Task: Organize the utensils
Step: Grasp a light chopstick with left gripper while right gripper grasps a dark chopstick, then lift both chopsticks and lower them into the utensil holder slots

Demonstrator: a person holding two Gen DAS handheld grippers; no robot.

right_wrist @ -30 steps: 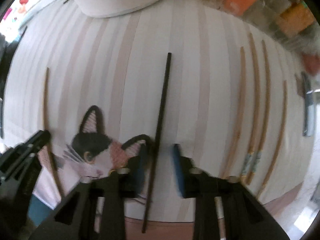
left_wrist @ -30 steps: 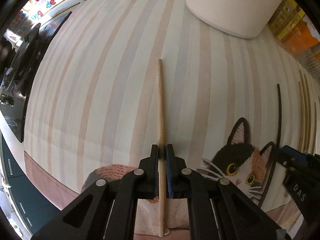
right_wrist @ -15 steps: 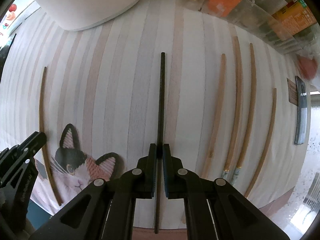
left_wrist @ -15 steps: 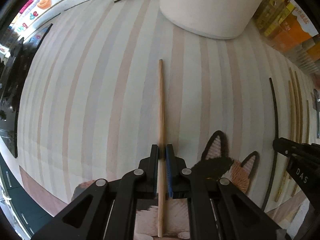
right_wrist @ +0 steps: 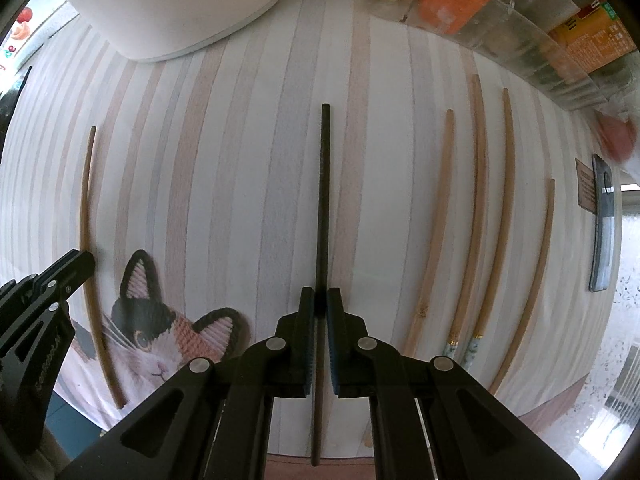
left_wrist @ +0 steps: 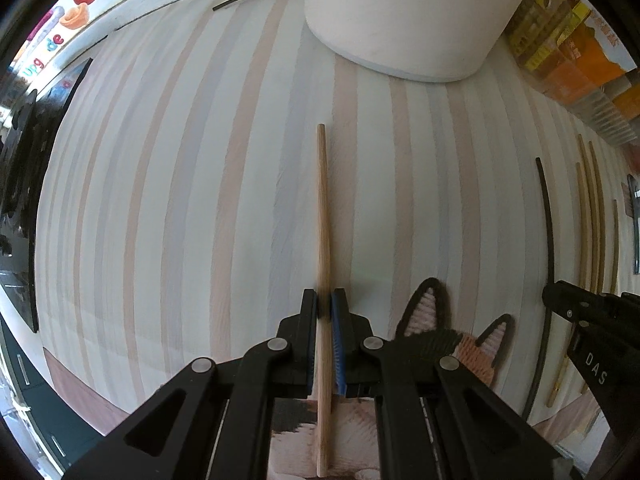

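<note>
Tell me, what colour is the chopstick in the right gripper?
Black chopstick, clearest in the right wrist view.

Both views mounted on the wrists, looking straight down from close above the striped cloth (left_wrist: pixel 200 200). Shared between them: the cat print (right_wrist: pixel 160 344), the white tub (left_wrist: pixel 400 20), the black chopstick (right_wrist: pixel 323 200), and each neighbouring gripper at the frame edge.

Striped pastel cloth (left_wrist: pixel 200 200) with cat print (right_wrist: pixel 156 344) covers table; white cylindrical container (left_wrist: pixel 408 20) behind; daylight.
</note>
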